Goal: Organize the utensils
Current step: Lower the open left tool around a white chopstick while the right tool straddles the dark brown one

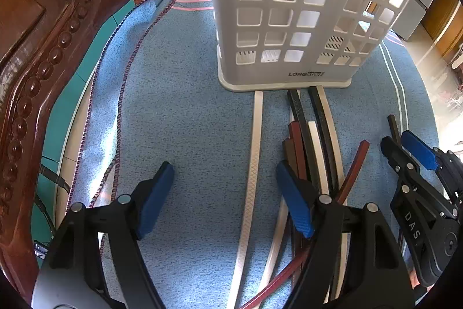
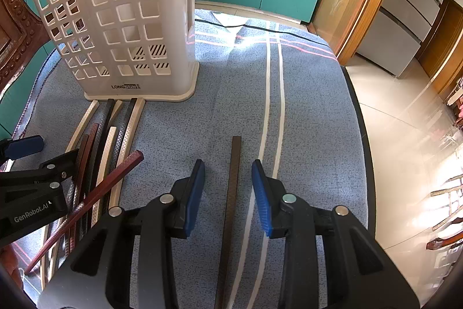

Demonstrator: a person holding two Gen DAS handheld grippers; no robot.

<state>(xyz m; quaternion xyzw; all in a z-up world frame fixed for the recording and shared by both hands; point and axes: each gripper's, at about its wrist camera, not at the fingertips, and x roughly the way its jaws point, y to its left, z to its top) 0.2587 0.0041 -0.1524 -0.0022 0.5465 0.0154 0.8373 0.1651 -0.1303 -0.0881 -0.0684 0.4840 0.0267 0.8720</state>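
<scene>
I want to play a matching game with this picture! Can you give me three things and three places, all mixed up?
Things:
1. white basket
2. single dark chopstick
3. single white chopstick

Places:
A. between the left hand-held gripper's fingers
B. upright at the chopsticks' far ends
C. between the right hand-held gripper's fingers

Pairs: 1-B, 2-C, 3-A
</scene>
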